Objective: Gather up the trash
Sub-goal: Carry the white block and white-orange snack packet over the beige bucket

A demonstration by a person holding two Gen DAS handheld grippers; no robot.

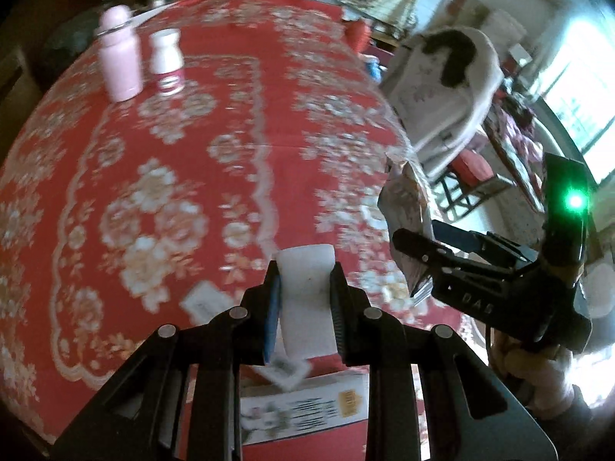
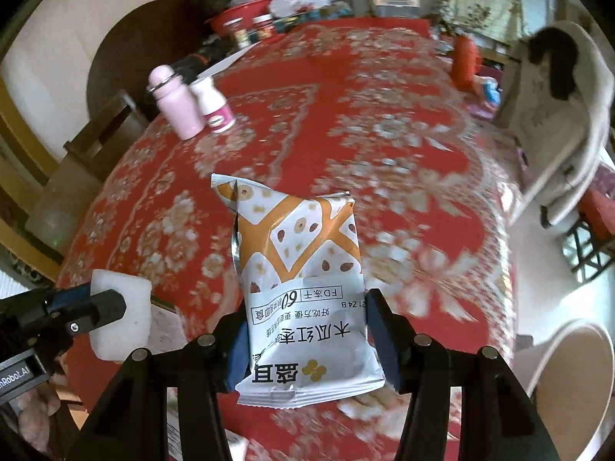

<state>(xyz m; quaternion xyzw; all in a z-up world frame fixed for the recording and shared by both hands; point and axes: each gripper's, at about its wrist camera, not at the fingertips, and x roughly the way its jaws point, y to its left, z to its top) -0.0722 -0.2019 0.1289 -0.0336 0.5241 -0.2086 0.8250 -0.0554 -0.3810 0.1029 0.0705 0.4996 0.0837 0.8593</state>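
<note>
My left gripper (image 1: 305, 299) is shut on a white foam block (image 1: 305, 288), held above the red floral tablecloth (image 1: 192, 134). My right gripper (image 2: 307, 330) is shut on a white and orange snack packet (image 2: 300, 276), also held above the cloth. In the left wrist view the right gripper (image 1: 415, 247) shows at the right with the packet (image 1: 403, 199) in it. In the right wrist view the left gripper (image 2: 107, 303) shows at the lower left with the foam block (image 2: 123, 292). A printed flat box (image 1: 307, 407) and a small paper scrap (image 1: 203, 301) lie on the cloth below the left gripper.
A pink bottle (image 2: 175, 105) and a small white bottle (image 2: 215, 105) stand at the table's far left. Jars and a red bowl (image 2: 238, 13) crowd the far edge. A chair with a white coat (image 2: 561, 115) stands at the right. A pale bucket (image 2: 572, 380) sits low right.
</note>
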